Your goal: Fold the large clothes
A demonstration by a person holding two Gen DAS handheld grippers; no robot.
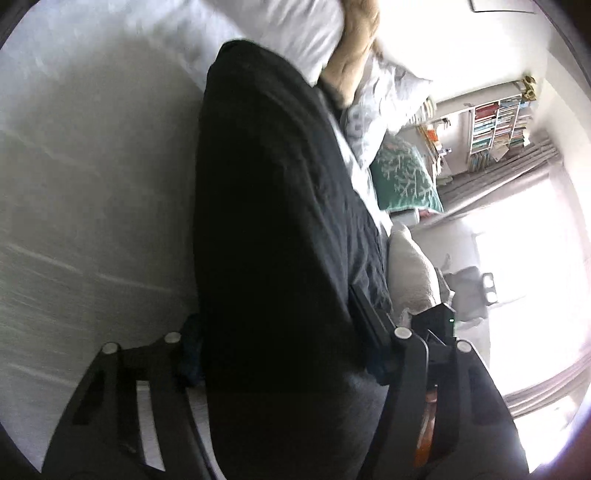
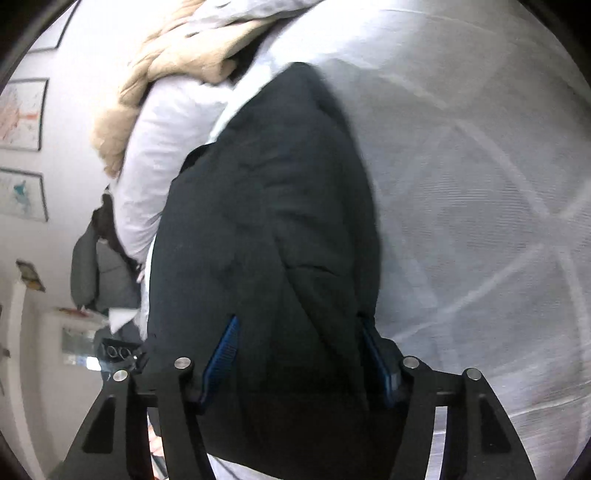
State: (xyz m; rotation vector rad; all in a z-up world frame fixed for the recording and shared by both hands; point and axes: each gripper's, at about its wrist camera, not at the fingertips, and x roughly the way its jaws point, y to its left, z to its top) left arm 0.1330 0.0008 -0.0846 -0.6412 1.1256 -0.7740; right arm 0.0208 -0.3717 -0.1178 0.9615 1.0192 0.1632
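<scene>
A large black garment point(image 1: 273, 221) hangs between my two grippers over the white bed sheet point(image 1: 85, 192). My left gripper point(image 1: 288, 354) has the cloth filling the gap between its jaws; the fingertips are mostly hidden by the fabric. In the right wrist view the same black garment point(image 2: 266, 229) bulges between the blue pads point(image 2: 221, 358) of my right gripper point(image 2: 301, 354), which grips it. The other gripper's black body point(image 1: 436, 321) shows at the garment's right edge in the left wrist view.
White pillows point(image 1: 306, 33) and a tan blanket point(image 1: 354, 55) lie at the head of the bed. A teal patterned cushion point(image 1: 402, 177) and bookshelf point(image 1: 498, 129) stand beyond. In the right wrist view, framed pictures point(image 2: 22, 114) hang on the wall at left.
</scene>
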